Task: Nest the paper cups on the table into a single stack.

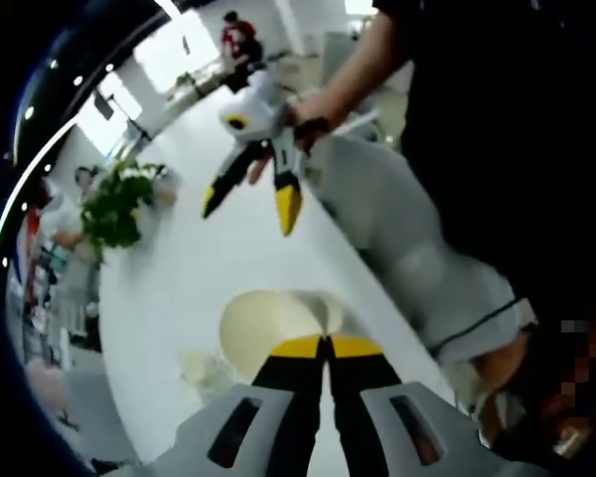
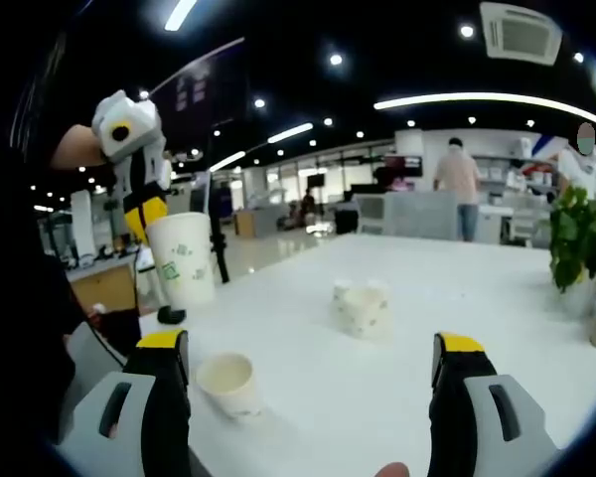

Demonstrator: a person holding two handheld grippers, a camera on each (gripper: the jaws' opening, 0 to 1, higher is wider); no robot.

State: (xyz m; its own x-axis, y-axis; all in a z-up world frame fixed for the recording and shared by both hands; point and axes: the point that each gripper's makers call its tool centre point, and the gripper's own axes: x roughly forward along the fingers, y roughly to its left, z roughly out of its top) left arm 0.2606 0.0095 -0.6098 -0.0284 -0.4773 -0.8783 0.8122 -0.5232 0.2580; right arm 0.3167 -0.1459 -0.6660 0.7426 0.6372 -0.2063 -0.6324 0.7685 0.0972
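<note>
My left gripper [image 1: 327, 350] has its yellow-tipped jaws pressed together on the rim of a paper cup [image 1: 274, 330], whose pale open mouth faces the camera in the left gripper view. From the right gripper view, that same cup [image 2: 183, 258] hangs upright in the air above the near left edge of the white table [image 2: 457, 298], pinched at its rim, white with small green marks on its side.

My right gripper [image 2: 312, 358] stands wide, its two jaws far apart with nothing between them. In the left gripper view it [image 1: 246, 204] hovers above the table [image 1: 169, 288] with its jaws spread.

Near the left jaw of the right gripper, close to the table's near edge, a small paper cup [image 2: 227, 383] stands upright, mouth open upward. Farther toward the middle of the table sits another cup group [image 2: 363, 306]; it looks like two cups side by side, though the blur keeps me from being sure.

A potted green plant [image 2: 582, 246] stands at the right edge of the table. People [image 2: 459, 179] stand in the office space beyond.
</note>
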